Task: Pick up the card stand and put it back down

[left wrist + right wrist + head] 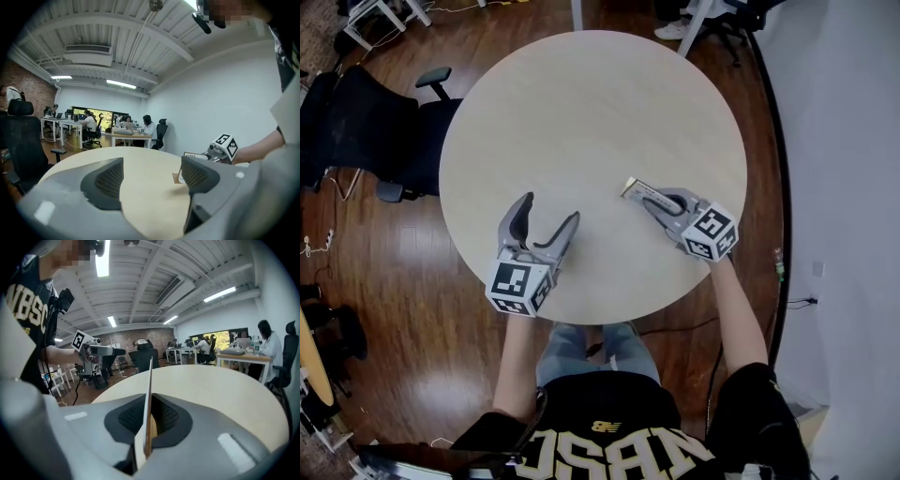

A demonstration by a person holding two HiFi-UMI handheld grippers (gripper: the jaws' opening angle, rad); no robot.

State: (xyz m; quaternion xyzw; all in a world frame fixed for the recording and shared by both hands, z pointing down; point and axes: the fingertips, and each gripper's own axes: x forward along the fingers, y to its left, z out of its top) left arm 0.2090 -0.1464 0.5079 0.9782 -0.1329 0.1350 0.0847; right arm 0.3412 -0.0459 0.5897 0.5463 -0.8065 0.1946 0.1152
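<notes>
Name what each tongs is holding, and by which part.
Right tongs clamp the card stand by its near end, across its flat faces; left tongs open, empty.

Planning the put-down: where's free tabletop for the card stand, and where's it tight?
The far half of the table, out to its rim, is bare. So is the strip between the left gripper and the right gripper, which is shut on the card stand. Only the near edge, under both grippers, is crowded.
</notes>
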